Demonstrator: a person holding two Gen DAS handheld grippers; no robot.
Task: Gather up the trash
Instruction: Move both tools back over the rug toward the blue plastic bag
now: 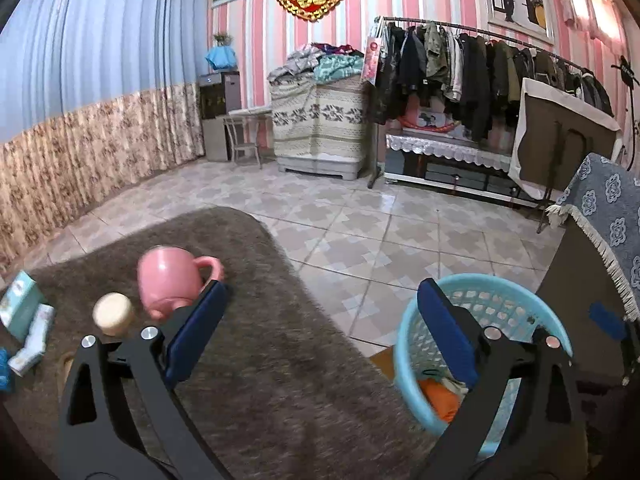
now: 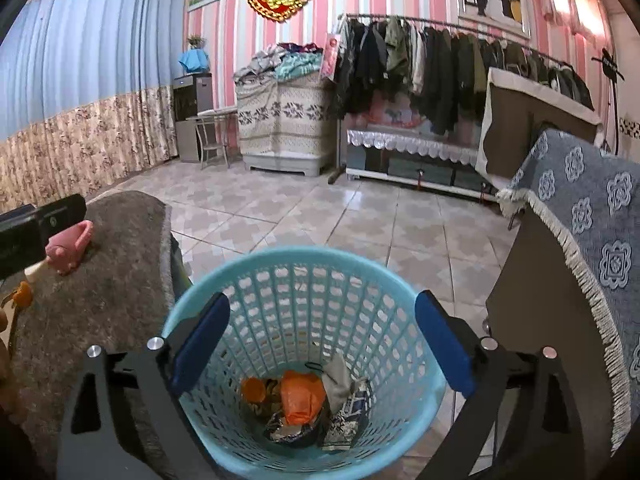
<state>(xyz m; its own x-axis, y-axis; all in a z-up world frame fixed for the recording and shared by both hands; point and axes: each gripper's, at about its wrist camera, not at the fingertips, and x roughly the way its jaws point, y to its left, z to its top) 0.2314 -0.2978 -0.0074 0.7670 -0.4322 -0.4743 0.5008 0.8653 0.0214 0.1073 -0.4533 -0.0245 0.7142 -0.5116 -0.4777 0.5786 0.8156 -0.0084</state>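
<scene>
Trash (image 2: 300, 400) lies heaped in the blue basket (image 2: 400, 292) under the spread, empty right gripper (image 2: 320, 344); left gripper (image 1: 316, 328) likewise gapes empty, cartons (image 1: 24, 320) apparently remaining on the table.

- Your left gripper's finger hides part of the basket (image 1: 516, 300) rim and most of the trash (image 1: 438, 396) inside.
- The boxes (image 1: 24, 320) at the rug's left edge are cut off.
- The mug (image 2: 70, 246) is half hidden by your left gripper's body.
</scene>
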